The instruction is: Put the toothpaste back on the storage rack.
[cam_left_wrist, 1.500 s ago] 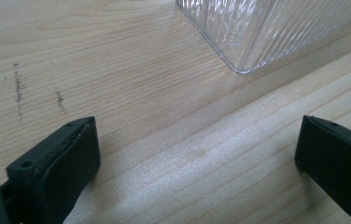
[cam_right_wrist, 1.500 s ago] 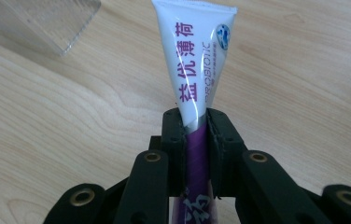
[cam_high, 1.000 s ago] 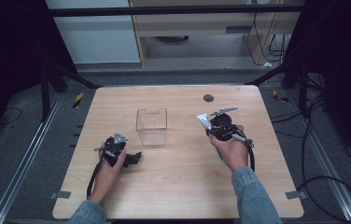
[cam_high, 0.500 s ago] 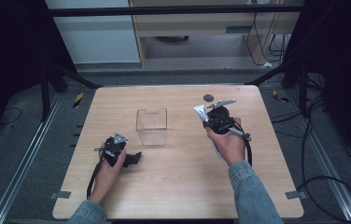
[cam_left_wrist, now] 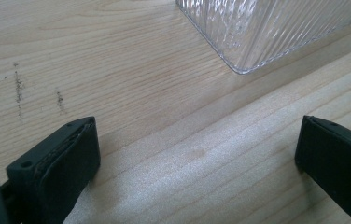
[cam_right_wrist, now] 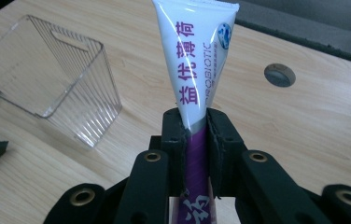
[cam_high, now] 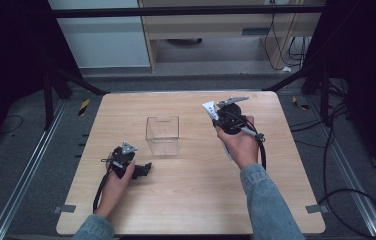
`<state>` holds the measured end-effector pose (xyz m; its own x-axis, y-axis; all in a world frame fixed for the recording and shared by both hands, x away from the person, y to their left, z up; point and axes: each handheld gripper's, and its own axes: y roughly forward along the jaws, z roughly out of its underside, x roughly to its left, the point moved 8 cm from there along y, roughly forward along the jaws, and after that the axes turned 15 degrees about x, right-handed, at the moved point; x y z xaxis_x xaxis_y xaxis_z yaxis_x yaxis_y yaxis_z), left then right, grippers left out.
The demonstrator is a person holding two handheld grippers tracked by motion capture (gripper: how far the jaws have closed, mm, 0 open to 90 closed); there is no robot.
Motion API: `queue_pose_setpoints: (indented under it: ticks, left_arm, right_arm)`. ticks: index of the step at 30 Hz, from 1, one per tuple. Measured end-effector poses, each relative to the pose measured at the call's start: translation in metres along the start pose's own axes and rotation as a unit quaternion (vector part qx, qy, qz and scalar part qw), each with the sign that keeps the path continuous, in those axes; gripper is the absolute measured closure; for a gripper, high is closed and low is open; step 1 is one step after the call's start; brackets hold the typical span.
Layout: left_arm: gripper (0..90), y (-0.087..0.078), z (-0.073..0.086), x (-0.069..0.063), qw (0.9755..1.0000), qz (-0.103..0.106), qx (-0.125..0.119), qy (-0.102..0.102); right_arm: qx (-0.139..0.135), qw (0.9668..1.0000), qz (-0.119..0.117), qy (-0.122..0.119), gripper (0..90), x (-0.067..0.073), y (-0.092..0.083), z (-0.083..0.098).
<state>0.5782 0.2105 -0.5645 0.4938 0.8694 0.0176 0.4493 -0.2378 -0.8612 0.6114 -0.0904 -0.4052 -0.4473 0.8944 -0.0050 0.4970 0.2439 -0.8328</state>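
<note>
My right gripper is clamped on the white-and-purple squeeze tube, centre frame; next I carry it above the clear ribbed plastic box, upper left. My left gripper rests wide open, empty.

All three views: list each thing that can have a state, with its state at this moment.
Tube: clamped in the right gripper, lifted off the table.
Clear container: upright on the table, empty, open top.
Right gripper: shut on the tube.
Left gripper: jaws open, nothing between them, low over the table.
</note>
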Motion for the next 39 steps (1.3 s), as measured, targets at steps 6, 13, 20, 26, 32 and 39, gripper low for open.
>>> queue_pose_setpoints:
  ticks: [6, 13, 20, 26, 32, 39]
  left_arm:
    - [0.0, 0.000, 0.000, 0.000, 1.0000, 0.000, -0.001, -0.002]
    - [0.0, 0.000, 0.000, 0.000, 1.0000, 0.000, -0.001, -0.001]
    - [0.0, 0.000, 0.000, 0.000, 1.0000, 0.000, -0.001, -0.001]
    - [0.0, 0.000, 0.000, 0.000, 1.0000, 0.000, -0.001, -0.001]
    - [0.0, 0.000, 0.000, 0.000, 1.0000, 0.000, -0.001, -0.001]
    - [0.0, 0.000, 0.000, 0.000, 1.0000, 0.000, -0.001, -0.001]
  right_arm:
    - [-0.014, 0.9999, -0.002, -0.005, 78.4, 0.006, -0.006, -0.019]
    - [-0.028, 0.9996, -0.001, -0.004, 78.4, 0.009, -0.010, -0.034]
    - [-0.043, 0.9991, 0.000, -0.003, 78.5, 0.013, -0.013, -0.045]
    - [-0.048, 0.9988, 0.000, -0.006, 78.5, 0.015, -0.014, -0.054]
    - [-0.054, 0.9985, 0.003, -0.006, 78.5, 0.018, -0.014, -0.062]
    - [-0.065, 0.9979, 0.000, -0.005, 78.5, 0.022, -0.016, -0.073]
